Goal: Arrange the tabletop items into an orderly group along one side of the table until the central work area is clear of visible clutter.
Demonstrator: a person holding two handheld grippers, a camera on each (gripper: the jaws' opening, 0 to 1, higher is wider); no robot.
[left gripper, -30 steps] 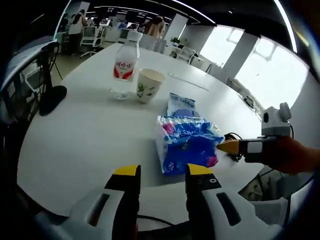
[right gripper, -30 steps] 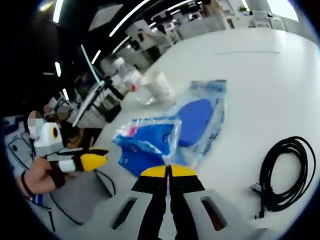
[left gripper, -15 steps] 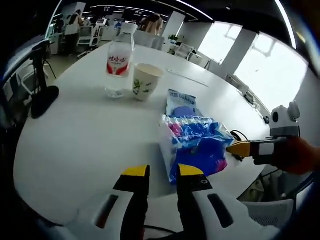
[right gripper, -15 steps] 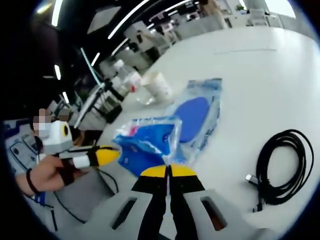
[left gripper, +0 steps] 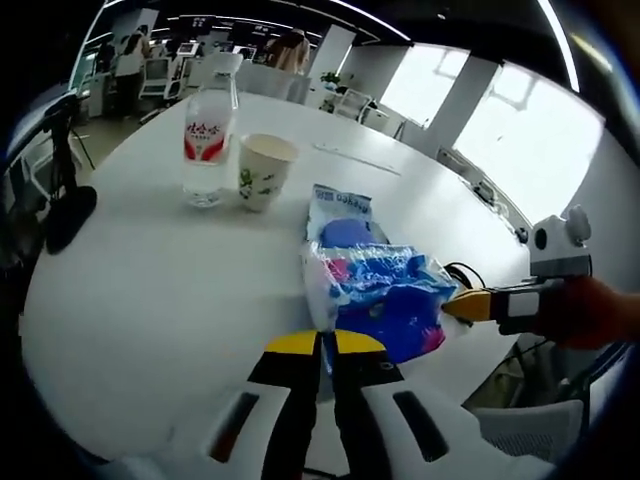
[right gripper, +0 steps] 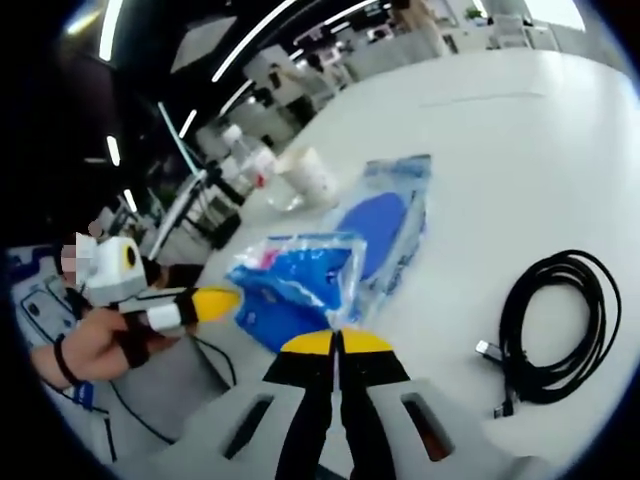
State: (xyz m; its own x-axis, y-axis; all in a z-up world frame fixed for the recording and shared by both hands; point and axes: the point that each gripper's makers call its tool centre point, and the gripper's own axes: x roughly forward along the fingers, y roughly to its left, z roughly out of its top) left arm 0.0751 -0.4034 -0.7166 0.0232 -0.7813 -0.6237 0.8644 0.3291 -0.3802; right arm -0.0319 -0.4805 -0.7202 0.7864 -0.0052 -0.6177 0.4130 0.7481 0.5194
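the left gripper (left gripper: 324,345) is sitting with its yellow-tipped jaws pressed together at the near edge of the blue tissue pack (left gripper: 385,300), and whether any plastic is pinched between them cannot be told. the pack is lying on the white table (left gripper: 150,270) near its edge, with a clear packet holding a blue pad (left gripper: 345,220) just behind it, touching or overlapping it. farther back, a water bottle with a red label (left gripper: 207,135) and a paper cup with a leaf print (left gripper: 262,170) are standing upright just beside each other. the right gripper (left gripper: 470,305) is coming in from the right of the left gripper view, its yellow tip touching the far side of the tissue pack.

in the right gripper view, the right gripper's (right gripper: 338,345) jaws are closed tight against the pack's plastic wrap (right gripper: 300,280), seemingly nipping its edge. a coiled black cable (right gripper: 555,320) is lying well apart to the right on the table. the left gripper (right gripper: 205,303) is showing at the left, held in a hand (right gripper: 95,345).
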